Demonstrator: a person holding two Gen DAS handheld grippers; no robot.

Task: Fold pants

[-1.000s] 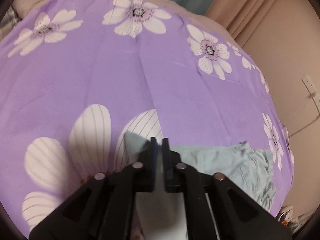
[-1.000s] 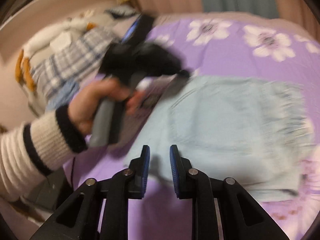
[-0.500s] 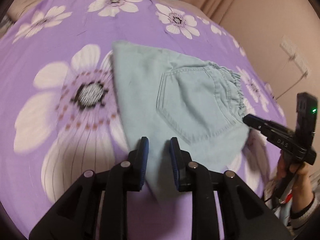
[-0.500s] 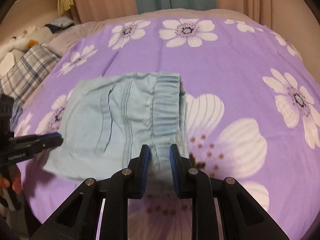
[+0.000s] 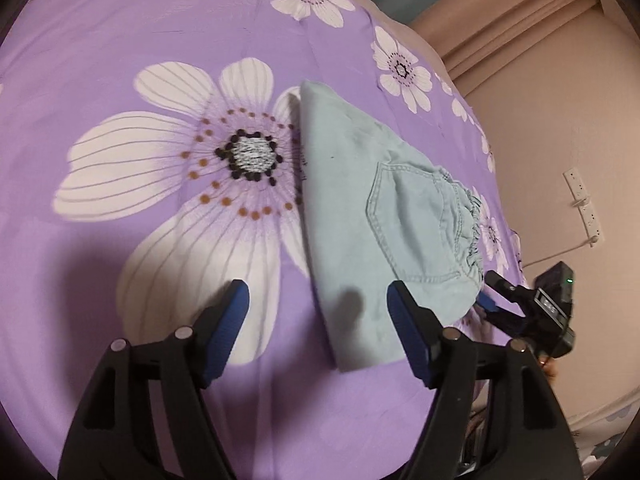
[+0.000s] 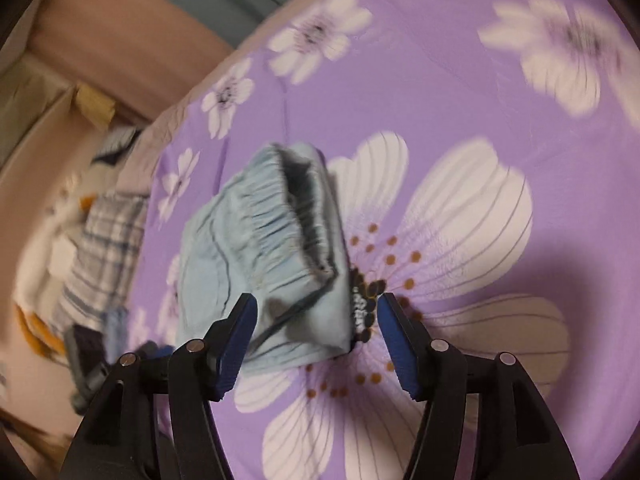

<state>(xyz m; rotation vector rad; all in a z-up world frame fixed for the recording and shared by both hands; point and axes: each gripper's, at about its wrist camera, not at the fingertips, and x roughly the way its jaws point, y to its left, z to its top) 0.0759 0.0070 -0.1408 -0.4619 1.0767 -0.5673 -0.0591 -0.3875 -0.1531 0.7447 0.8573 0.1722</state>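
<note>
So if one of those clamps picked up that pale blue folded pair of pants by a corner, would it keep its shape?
Probably not. The pants look like soft cloth: the gathered waistband puckers and gapes, so the fold would likely droop open. They seem light, lying flat on the bedsheet. Pushed, they would probably bunch rather than slide.

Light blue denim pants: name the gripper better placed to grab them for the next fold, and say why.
Right, probably. The right gripper, open, frames the near corner of the light blue denim pants below the elastic waistband. The left gripper, also open, mostly spans purple floral bedsheet.
</note>
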